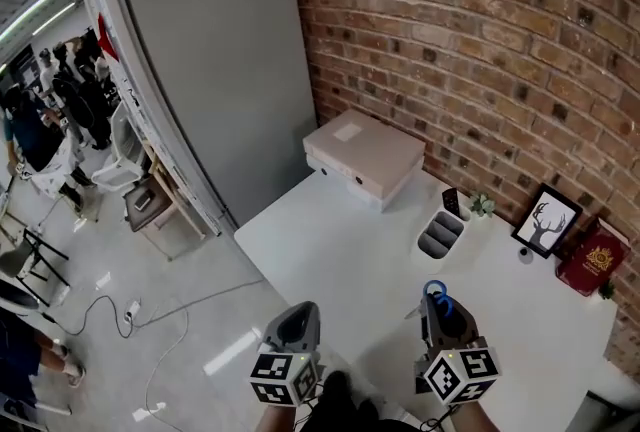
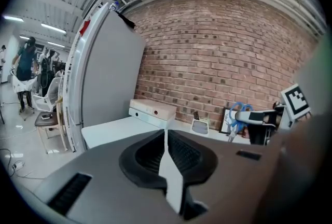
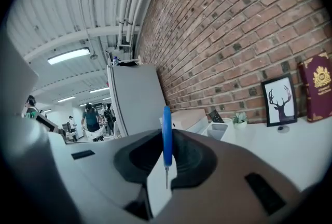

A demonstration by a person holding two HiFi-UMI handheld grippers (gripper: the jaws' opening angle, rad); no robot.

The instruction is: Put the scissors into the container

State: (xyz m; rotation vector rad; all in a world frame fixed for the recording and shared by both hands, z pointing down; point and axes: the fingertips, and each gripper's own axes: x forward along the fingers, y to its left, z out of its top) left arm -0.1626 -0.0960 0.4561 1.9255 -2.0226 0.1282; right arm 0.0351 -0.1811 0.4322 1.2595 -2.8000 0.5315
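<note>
Your right gripper (image 1: 436, 302) jaws hold the scissors (image 3: 166, 129), short of the container (image 1: 440, 234). Your left gripper (image 2: 166, 141) jaws are closed and empty. Next, carry the scissors over it.

A white table (image 1: 340, 250) is seen, on which a flat box (image 1: 362, 158), a grey container (image 1: 440, 233), a small plant (image 1: 481, 205), a framed deer picture (image 1: 546, 220) and perhaps a red book (image 1: 592, 260) are set.

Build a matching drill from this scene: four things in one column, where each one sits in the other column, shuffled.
1 scissors
2 container
3 deer picture
4 beige box

A standing against the brick wall
B at the table corner beside the grey cabinet
C clamped in the right gripper
D on the table by a small plant

Pairs: 1-C, 2-D, 3-A, 4-B
</note>
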